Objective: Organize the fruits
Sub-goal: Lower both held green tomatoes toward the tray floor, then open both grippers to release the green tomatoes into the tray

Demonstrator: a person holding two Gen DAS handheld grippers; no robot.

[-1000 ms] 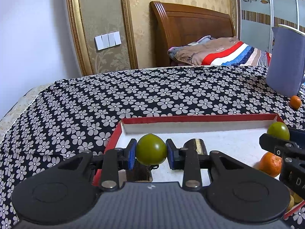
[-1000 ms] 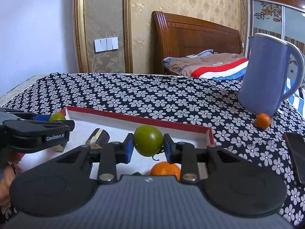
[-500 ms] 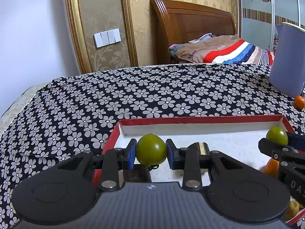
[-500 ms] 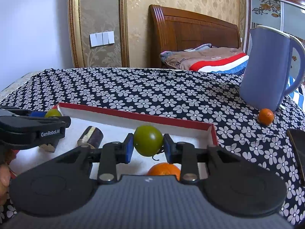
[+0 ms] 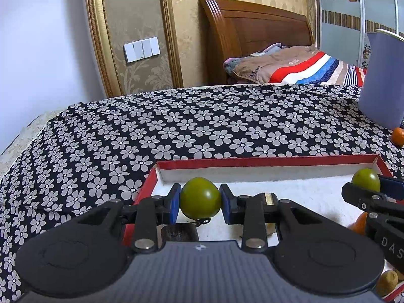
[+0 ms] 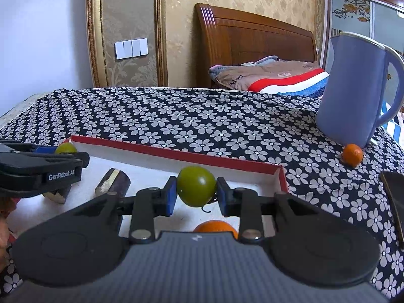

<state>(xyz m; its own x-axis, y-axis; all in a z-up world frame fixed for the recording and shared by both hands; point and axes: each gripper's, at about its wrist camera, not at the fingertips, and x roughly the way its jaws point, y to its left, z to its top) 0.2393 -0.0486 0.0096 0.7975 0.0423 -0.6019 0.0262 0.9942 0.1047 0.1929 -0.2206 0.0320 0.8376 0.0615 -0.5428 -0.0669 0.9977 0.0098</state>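
My left gripper [image 5: 200, 200] is shut on a round green fruit [image 5: 200, 199] and holds it over the left end of a red-rimmed white tray [image 5: 265, 162]. My right gripper [image 6: 196, 190] is shut on a second green fruit [image 6: 196, 185] over the tray's right end [image 6: 176, 154]. Each gripper shows in the other's view: the right one [image 5: 366, 189] with its fruit [image 5: 366, 180], the left one [image 6: 50, 162] with its fruit [image 6: 66, 148]. An orange [image 6: 216, 226] lies in the tray under my right gripper. Another orange [image 6: 352, 153] lies on the cloth beside the jug.
A blue jug [image 6: 358, 88] stands at the back right on the black flowered cloth [image 6: 202, 121]. Two dark cut stalk pieces [image 6: 112, 183] lie in the tray. A dark phone [image 6: 394, 194] lies at the right edge. A small brown fruit [image 5: 387, 279] sits low right.
Both grippers have drawn back and lowered slightly with their green fruits still held. The tray and jug sit a little farther off in both views.
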